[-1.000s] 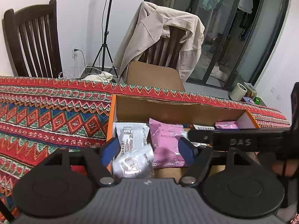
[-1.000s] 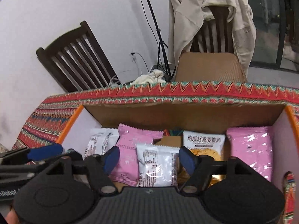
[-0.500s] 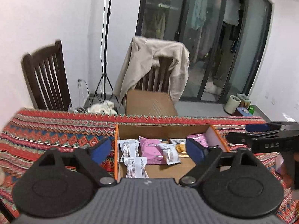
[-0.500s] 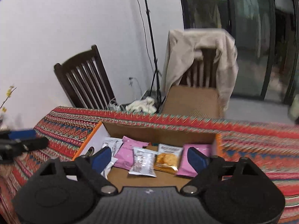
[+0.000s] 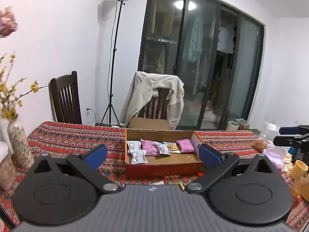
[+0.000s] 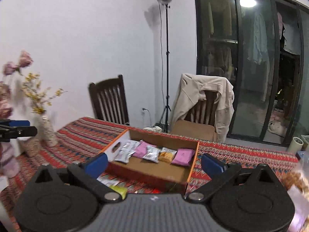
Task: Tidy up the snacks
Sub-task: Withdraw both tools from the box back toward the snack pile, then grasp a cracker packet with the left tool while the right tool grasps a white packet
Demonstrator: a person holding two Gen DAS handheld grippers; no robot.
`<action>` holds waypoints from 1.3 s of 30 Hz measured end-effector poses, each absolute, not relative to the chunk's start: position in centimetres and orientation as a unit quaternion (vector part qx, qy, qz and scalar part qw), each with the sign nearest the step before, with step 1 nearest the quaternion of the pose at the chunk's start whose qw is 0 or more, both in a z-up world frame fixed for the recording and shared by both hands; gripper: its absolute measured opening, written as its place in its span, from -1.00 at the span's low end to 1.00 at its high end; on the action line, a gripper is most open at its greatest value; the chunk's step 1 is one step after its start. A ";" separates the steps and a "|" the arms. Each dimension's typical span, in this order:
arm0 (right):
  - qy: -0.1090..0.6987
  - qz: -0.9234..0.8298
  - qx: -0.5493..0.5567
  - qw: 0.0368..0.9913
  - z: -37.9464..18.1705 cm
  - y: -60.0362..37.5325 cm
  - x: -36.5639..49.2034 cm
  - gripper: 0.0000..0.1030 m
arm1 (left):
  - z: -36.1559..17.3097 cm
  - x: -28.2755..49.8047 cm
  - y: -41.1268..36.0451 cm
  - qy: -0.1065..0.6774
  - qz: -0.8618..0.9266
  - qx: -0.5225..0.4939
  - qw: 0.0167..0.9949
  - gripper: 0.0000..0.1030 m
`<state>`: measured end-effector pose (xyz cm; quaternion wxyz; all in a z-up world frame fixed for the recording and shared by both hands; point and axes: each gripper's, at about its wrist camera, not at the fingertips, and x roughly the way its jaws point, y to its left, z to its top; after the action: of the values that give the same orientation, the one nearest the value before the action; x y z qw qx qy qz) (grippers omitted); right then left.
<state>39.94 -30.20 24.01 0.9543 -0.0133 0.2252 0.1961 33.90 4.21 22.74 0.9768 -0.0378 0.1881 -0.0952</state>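
Observation:
A shallow cardboard box (image 5: 162,166) (image 6: 150,174) sits on the patterned tablecloth. Several snack packets lie in a row inside: silver packets (image 5: 135,150) (image 6: 125,150), pink packets (image 5: 148,147) (image 6: 183,156) and an orange packet (image 5: 172,147) (image 6: 167,154). My left gripper (image 5: 153,155) is open and empty, held high and well back from the box. My right gripper (image 6: 154,163) is open and empty, also high and back from the box. The right gripper shows at the right edge of the left wrist view (image 5: 291,139), and the left gripper at the left edge of the right wrist view (image 6: 17,130).
A vase of flowers (image 5: 18,141) (image 6: 47,131) stands at the table's left. Loose packets (image 6: 114,185) lie in front of the box. Bags and yellow cups (image 5: 299,170) sit at the right. Two chairs (image 5: 65,98) stand behind the table, one draped with a jacket (image 5: 152,94).
Both grippers have pulled up and back from inside the box, so the whole box and table now show. Both sets of jaws have opened wider and stay empty.

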 end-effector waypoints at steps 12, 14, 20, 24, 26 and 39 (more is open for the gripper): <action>0.141 0.162 -0.025 0.976 16.7 -33.1 23.4 1.00 | 15.1 22.8 5.2 0.179 -0.099 -0.066 0.977 1.00; 0.145 0.144 -0.026 0.979 14.6 -33.1 21.7 1.00 | 13.4 22.0 5.4 0.188 -0.099 -0.073 0.974 1.00; 0.170 0.127 0.003 0.977 8.3 -32.6 18.2 1.00 | 8.0 20.4 5.3 0.230 -0.102 -0.093 0.963 1.00; 0.191 0.119 0.033 0.974 4.9 -32.5 17.6 1.00 | 5.6 20.3 5.4 0.258 -0.098 -0.096 0.956 1.00; 0.209 0.120 0.031 0.970 3.8 -32.2 17.8 1.00 | 5.4 20.6 5.4 0.264 -0.092 -0.092 0.956 1.00; 0.236 0.105 0.040 0.965 2.7 -31.8 22.4 1.00 | 5.4 27.0 5.7 0.256 -0.105 -0.037 0.960 1.00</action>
<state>22.40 -31.80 2.68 0.9652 0.0396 0.2364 0.1046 26.96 5.65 5.38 0.9603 -0.0374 0.2555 -0.1052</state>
